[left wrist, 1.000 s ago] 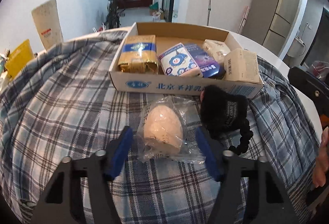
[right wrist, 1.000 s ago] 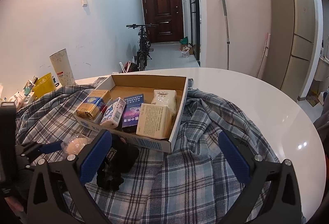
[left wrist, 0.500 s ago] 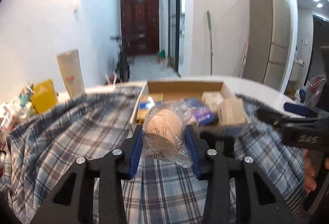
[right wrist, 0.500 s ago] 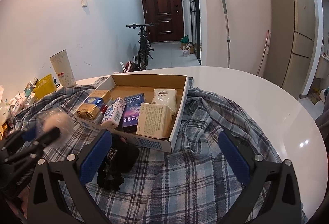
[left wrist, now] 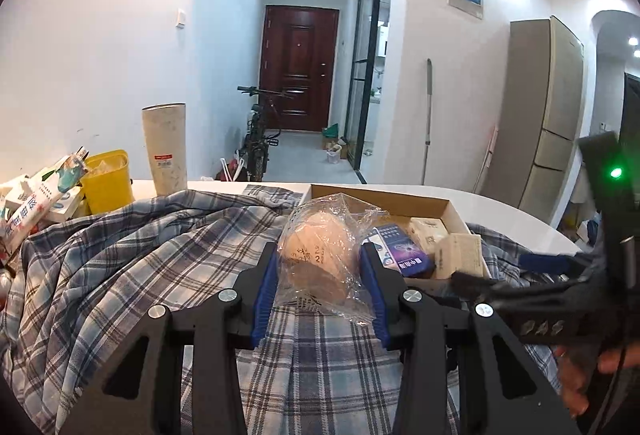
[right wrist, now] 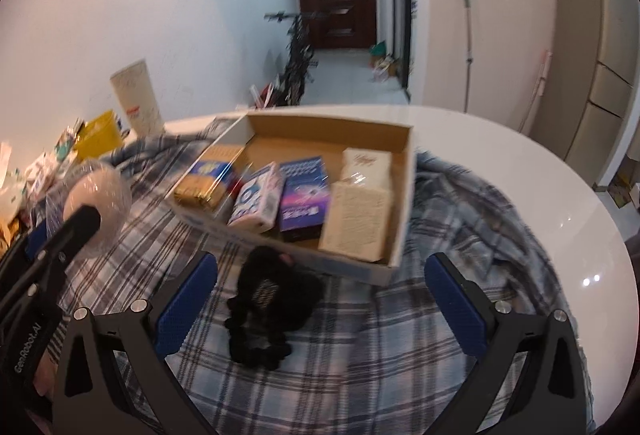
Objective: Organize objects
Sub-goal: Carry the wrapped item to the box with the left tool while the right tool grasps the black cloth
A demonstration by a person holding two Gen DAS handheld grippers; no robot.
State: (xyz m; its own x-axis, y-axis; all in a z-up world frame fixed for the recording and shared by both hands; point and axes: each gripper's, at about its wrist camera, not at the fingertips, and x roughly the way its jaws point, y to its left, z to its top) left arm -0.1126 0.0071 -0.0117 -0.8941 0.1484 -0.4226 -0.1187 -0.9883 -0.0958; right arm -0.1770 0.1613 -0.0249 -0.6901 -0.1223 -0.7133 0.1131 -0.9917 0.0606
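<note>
Bagged egg-shaped thing (left wrist: 320,259) is up off the plaid cloth (left wrist: 132,267), clamped in the left gripper (left wrist: 320,275), blue pads pressing on both flanks. It's pale beige, smooth, wrapped in crinkly clear plastic with small print near the bottom; loose film sticks out above and below the pads. From the right wrist view the same item (right wrist: 98,203) hangs at the far left, clear of the cloth and short of the box

Cardboard box (right wrist: 404,195) sits just beyond it on the cloth, open top. Inside, left to right: gold-and-blue pack (right wrist: 208,179), white-blue carton (right wrist: 258,201), purple box (right wrist: 304,193), beige printed box (right wrist: 356,223) with a whitish packet (right wrist: 366,163) behind it. Back half of the box floor is bare

Black pouch with a beaded cord (right wrist: 272,307) lies on the cloth against the box's near wall, directly ahead of the right gripper (right wrist: 320,303), whose jaws stand wide with nothing between them

Round white table (right wrist: 520,163) under everything. Yellow container (left wrist: 106,175), white tube (left wrist: 164,147) and loose packets (left wrist: 36,199) crowd the far left edge
</note>
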